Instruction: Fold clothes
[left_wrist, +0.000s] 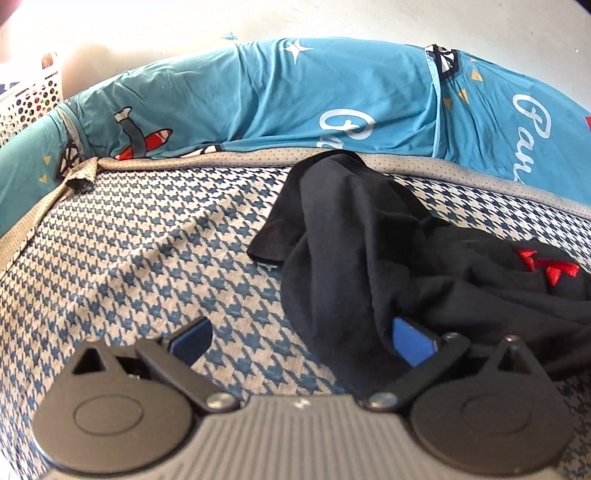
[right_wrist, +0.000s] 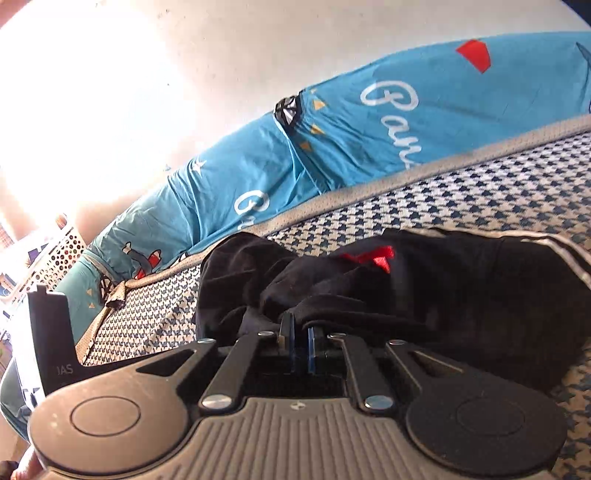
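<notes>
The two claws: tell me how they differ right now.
The left claw stands wide open, while the right claw is pinched nearly shut. The left claw holds nothing, one blue pad just under the edge of the black garment; the right claw grips a fold of that garment. Both share blue pads, black linkages and a grey ribbed body, and both point across the houndstooth mattress.

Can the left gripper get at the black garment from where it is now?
Probably yes. The left gripper stands open over the houndstooth mattress, and the black garment already lies against its right finger, with nothing between them. The right gripper is shut on the same cloth.
</notes>
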